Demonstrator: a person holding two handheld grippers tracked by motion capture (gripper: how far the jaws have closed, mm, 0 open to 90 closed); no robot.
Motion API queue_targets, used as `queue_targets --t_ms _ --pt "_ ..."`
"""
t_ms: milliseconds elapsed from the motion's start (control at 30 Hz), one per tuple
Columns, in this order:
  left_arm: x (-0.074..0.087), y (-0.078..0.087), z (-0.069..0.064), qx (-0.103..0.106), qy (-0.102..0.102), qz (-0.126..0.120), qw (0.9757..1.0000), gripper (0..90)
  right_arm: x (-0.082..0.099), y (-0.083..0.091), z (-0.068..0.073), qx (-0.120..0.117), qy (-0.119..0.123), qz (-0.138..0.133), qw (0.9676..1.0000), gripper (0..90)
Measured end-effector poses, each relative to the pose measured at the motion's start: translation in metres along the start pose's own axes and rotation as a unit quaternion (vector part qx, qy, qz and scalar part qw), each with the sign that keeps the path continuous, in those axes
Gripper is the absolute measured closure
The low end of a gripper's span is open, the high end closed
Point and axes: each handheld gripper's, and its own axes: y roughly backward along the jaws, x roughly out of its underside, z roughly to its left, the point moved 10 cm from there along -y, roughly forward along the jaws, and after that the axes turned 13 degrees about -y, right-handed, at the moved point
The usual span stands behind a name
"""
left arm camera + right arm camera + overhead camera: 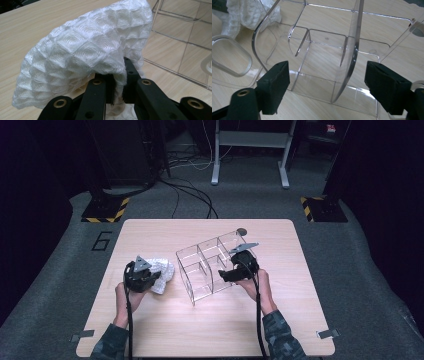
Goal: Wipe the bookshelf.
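A white waffle-weave cloth (164,270) lies bunched left of centre on the wooden table (210,330). My left gripper (155,280) is shut on a fold of it; in the left gripper view the cloth (82,50) drapes over the closed jaws of the gripper (119,77). A clear plastic organizer (207,265) with several compartments stands mid-table. My right gripper (226,275) sits at its right side. In the right gripper view the gripper (327,82) is open, with a curved wall of the organizer (352,50) between the pads and touching neither. The cloth (249,12) shows through the plastic.
A small dark round object (242,231) lies at the table's far edge. A clear oval loop (229,57) lies beside the organizer. Beyond the table are floor cables (190,195), two stand bases with yellow-black tape (105,210), and a metal frame (250,150).
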Motion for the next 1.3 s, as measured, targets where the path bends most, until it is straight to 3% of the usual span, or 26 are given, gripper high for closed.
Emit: queue_targets --t_ms 667,1133,1300 --pt "0.000 0.000 0.000 -0.001 0.001 0.000 1.0000 83.4 -0.005 -0.034 -0.008 0.043 -0.003 0.029 0.9987 47.0" --pt "0.001 -0.001 0.002 -0.006 0.002 -0.004 1.0000 83.4 -0.009 -0.032 -0.010 0.064 -0.006 0.011 0.9979 65.8" --pt "0.001 0.000 0.000 0.002 0.001 0.000 1.0000 83.4 -0.011 -0.032 -0.012 0.073 -0.004 0.020 0.9971 70.8"
